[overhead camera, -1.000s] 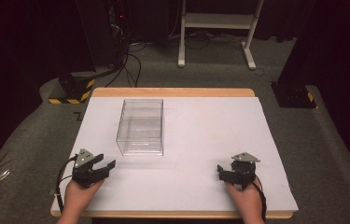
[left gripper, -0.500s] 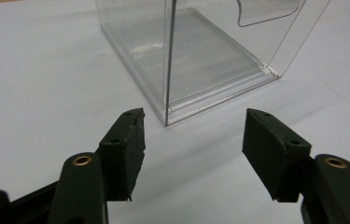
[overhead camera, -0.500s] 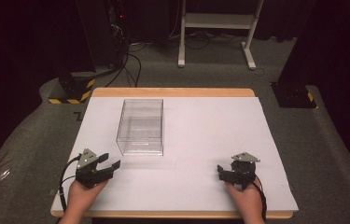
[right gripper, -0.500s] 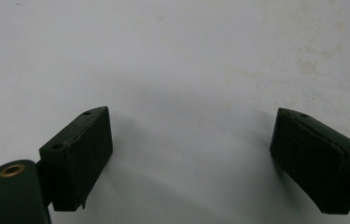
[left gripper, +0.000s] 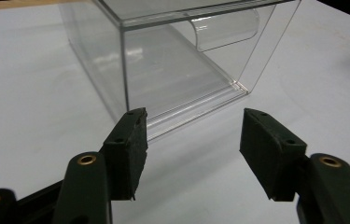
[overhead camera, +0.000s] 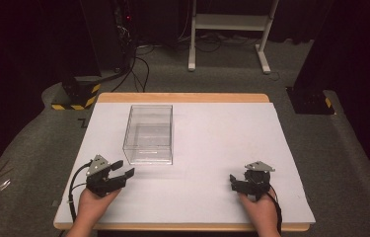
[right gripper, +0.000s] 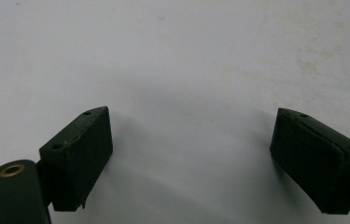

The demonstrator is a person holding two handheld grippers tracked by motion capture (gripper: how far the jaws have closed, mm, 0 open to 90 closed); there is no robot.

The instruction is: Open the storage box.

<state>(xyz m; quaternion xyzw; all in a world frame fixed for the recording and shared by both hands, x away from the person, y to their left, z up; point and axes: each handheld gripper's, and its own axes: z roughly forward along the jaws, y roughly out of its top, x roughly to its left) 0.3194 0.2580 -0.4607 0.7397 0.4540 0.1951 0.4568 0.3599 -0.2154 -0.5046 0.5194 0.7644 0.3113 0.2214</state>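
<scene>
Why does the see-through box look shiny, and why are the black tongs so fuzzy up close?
In the left gripper view, light bounces off the clear box, leaving pale streaks on its walls; the left tongs sit so near the camera that their edges go soft. In the right gripper view, the right tongs cast a soft grey shadow on the white table. In the high view, the room behind is dark.
</scene>
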